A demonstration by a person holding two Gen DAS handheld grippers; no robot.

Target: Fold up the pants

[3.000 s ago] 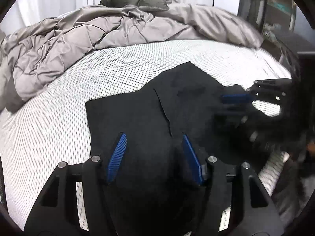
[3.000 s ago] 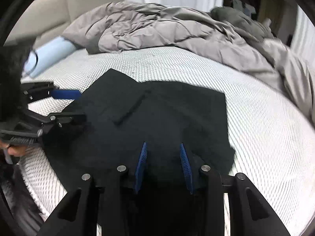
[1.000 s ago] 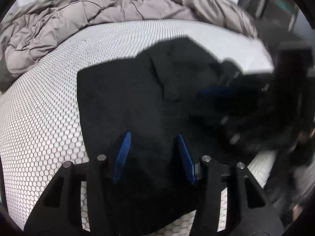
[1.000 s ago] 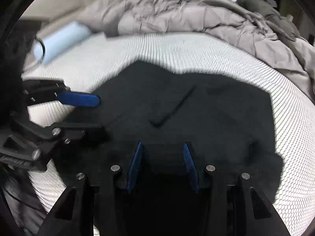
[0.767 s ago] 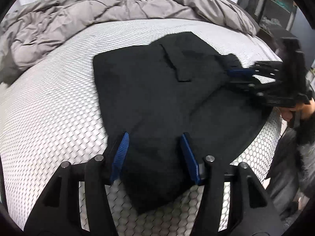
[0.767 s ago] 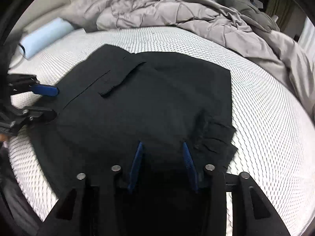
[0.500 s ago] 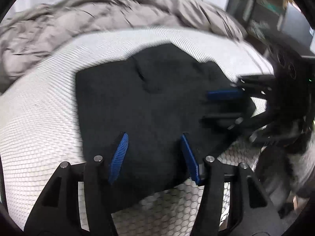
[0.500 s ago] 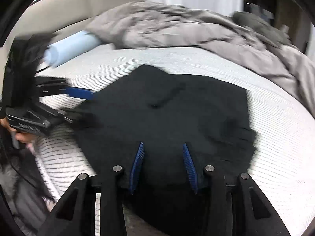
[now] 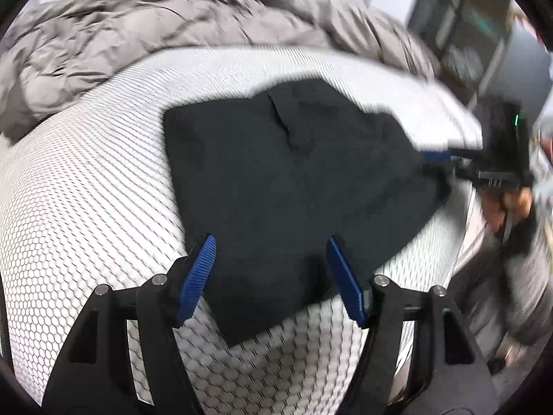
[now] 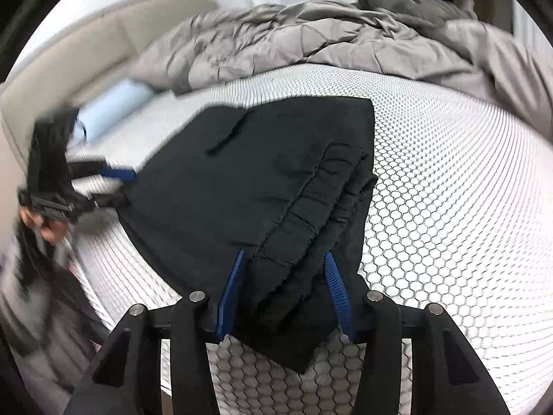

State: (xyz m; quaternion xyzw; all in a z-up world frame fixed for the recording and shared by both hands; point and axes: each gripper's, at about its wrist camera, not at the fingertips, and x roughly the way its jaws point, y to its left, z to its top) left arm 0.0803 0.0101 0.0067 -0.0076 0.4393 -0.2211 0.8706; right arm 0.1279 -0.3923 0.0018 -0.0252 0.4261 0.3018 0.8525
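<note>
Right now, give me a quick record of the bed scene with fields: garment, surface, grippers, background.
garment: black pants, folded flat, gathered waistband near the right gripper
surface: white honeycomb-patterned mattress
left gripper: jaws opening, pants edge between the pads, not pressed
right gripper: jaws opening, waistband between the pads, not pressed
background: crumpled grey duvet, light blue roll

White honeycomb-mesh mattress (image 9: 86, 190) carries folded black pants (image 9: 293, 190), rumpled grey duvet (image 9: 138, 27)
</note>
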